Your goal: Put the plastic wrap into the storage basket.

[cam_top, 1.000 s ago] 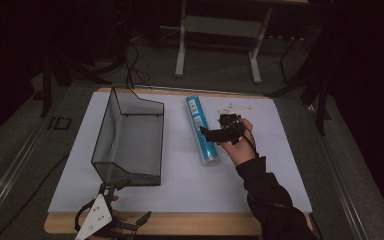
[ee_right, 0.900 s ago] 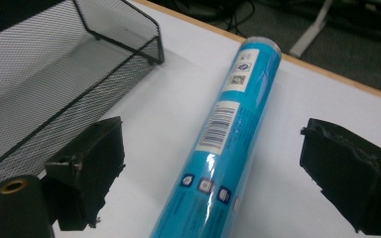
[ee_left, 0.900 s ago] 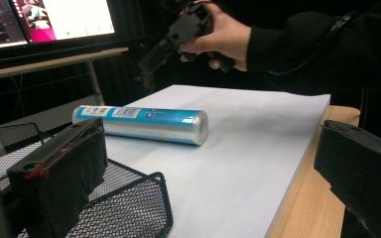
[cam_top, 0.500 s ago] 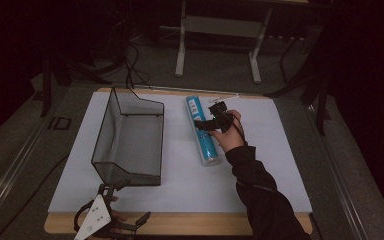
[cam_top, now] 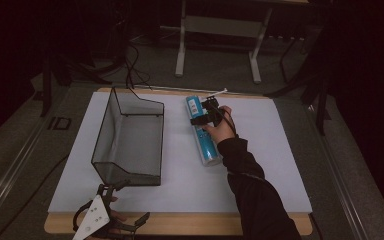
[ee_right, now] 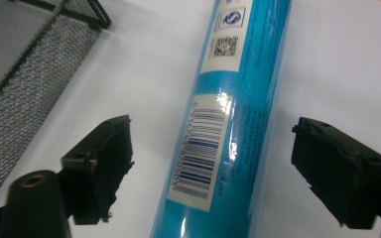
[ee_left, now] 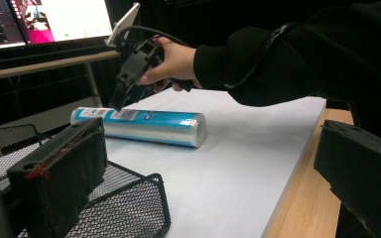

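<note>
While wide apart, right gripper above blue roll

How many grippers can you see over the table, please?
2: the left gripper sits at the table's near edge by the mesh basket; the right gripper hovers open over the blue roll.
</note>
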`<state>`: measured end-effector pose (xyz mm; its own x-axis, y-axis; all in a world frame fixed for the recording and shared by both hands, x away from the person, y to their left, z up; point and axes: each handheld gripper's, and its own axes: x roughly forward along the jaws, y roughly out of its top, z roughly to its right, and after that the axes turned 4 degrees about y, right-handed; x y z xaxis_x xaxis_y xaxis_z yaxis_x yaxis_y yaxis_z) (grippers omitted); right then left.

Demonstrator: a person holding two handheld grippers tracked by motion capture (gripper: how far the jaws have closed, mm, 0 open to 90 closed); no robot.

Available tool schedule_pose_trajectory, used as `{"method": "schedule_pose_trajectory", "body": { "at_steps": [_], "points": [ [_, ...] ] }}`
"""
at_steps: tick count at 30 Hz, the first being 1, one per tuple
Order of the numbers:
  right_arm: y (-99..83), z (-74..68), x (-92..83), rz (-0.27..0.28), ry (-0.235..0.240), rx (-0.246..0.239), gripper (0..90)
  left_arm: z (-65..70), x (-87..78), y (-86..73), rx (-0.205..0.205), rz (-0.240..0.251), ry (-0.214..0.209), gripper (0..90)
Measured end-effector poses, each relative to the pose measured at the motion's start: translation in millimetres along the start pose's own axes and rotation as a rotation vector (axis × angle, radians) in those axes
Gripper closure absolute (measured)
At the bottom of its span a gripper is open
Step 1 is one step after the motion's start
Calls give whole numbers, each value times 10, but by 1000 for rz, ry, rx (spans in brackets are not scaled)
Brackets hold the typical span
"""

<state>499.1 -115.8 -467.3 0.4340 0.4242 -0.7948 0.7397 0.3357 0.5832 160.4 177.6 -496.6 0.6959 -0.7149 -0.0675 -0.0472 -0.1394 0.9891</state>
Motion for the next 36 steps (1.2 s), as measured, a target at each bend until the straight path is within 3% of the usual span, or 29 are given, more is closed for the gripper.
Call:
{"method": "schedule_pose_trajectory", "body": {
  "at_steps": [10,16,22,28,36],
  "points": [
    [32,66,255,-104,-13,50,177,-1,-12,-3,-1,-1,3,7],
    [24,80,374,-174,-30,70,243,1,-22,-4,0,0,8,7],
    [35,55,441,-230,-66,50,259,7,-18,-6,2,-3,7,7],
    [76,32,493,-287,-80,84,271,7,-16,-7,2,-5,7,7],
    [124,-12,551,-363,-112,61,279,11,-13,-8,5,-5,6,7]
  ]
}}
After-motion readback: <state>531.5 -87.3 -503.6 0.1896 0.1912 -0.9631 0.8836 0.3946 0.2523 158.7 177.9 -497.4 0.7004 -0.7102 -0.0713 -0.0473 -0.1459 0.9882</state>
